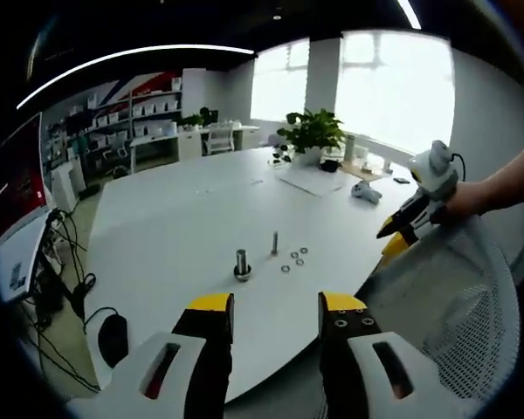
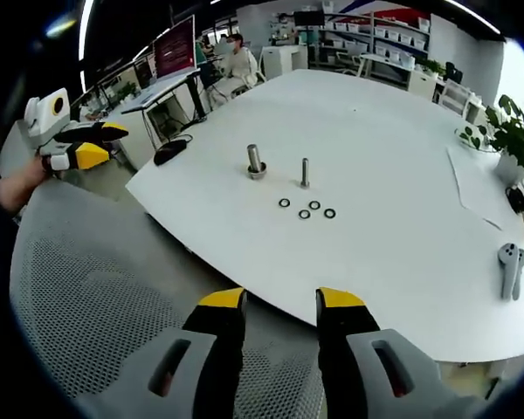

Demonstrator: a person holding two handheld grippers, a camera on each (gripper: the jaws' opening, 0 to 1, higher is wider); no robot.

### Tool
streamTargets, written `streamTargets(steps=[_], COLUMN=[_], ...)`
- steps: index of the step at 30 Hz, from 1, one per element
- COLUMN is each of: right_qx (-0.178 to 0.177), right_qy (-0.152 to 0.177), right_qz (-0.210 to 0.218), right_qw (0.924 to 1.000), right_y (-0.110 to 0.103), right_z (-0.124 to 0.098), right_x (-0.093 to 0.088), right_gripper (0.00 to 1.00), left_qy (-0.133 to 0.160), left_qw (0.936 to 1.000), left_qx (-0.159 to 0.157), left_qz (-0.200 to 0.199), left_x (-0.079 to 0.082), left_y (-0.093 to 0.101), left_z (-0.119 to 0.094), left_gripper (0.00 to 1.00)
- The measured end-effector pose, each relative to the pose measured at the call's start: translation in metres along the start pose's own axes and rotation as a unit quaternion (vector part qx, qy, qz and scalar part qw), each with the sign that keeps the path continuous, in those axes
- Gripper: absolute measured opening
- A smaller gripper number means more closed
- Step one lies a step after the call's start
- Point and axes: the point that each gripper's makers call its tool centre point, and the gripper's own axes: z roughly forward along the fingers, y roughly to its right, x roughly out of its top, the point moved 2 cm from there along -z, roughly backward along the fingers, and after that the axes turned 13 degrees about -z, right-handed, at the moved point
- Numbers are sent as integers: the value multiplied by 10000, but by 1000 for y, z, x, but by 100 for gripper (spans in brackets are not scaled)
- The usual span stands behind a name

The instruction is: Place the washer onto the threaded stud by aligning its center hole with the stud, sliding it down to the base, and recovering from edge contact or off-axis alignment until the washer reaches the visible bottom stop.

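Two upright studs stand near the middle of the white table: a thin threaded stud and a thicker one on a round base. Several dark washers lie flat in a loose cluster beside the thin stud. My left gripper is open and holds nothing, well short of the studs; it also appears at the left of the right gripper view. My right gripper is open too, off the table's edge, held by a hand.
A grey mesh chair back sits between the grippers and the table edge. A potted plant, papers and a white controller lie farther along the table. Cables and a dark mouse are at the left.
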Motion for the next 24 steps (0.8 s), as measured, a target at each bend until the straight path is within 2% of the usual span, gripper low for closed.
streamTargets(steps=[3, 7, 12, 16, 20, 24], right_qx=[4, -8, -6, -21, 25, 38], right_qy=[-55, -128, -230, -216, -160, -111], right_qz=[-27, 28, -34, 4, -39, -26], right_qw=[10000, 9999, 9997, 9998, 9999, 9999], right_y=[-2, 1, 0, 1, -3, -4], right_z=[0, 1, 1, 1, 2, -1], right_x=[-2, -4, -8, -8, -6, -3], right_gripper=[34, 34, 34, 34, 34, 34], left_qy=[-70, 14, -2, 62, -42, -66], left_qw=[10000, 9999, 10000, 10000, 10000, 10000], left_qx=[-20, -12, -64, -17, 7, 18], left_qz=[10, 102, 18, 36, -75, -17], left_x=[-3, 0, -1, 1, -3, -3], left_y=[3, 1, 1, -2, -5, -3], left_z=[0, 1, 0, 1, 2, 2], left_gripper=[38, 37, 36, 35, 37, 37])
